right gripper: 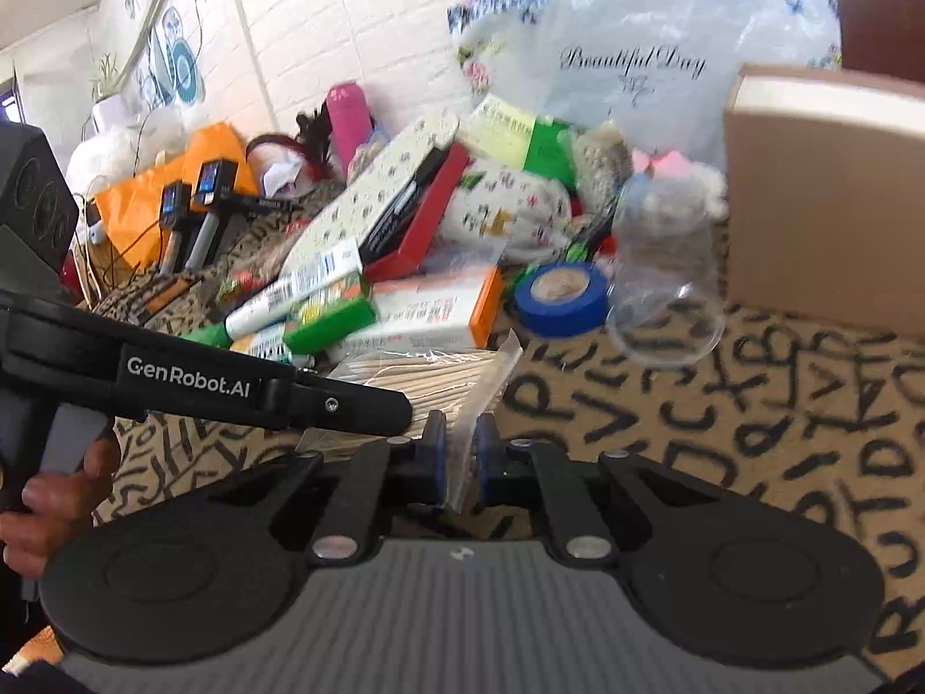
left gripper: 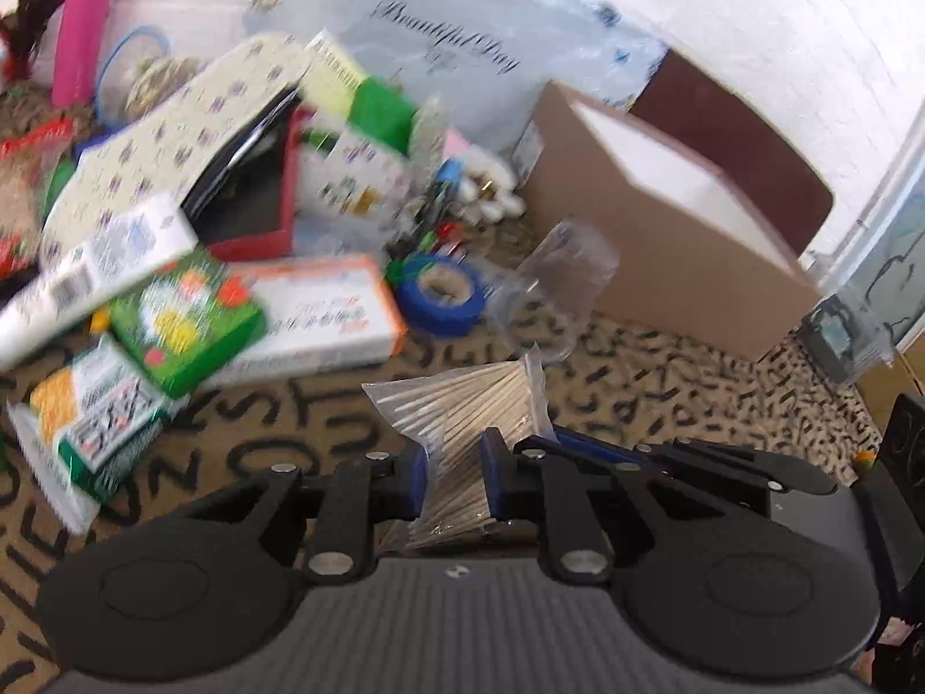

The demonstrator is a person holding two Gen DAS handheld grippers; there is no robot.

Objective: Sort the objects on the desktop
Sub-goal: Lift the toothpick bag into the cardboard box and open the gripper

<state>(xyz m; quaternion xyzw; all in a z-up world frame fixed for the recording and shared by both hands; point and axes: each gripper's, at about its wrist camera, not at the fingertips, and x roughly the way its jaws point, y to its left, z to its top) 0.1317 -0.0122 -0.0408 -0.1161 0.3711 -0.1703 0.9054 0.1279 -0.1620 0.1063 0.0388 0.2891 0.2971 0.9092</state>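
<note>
Cotton-swab bag pinched between both tools: left tool clamps its middle, right tool grips one clear plastic edge. Bag held just above the letter-print worktop. Beyond: blue tape roll, clear cup, cardboard box.

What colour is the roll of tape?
Blue, with a tan cardboard core; the roll of tape shows best in the right wrist view.
</note>
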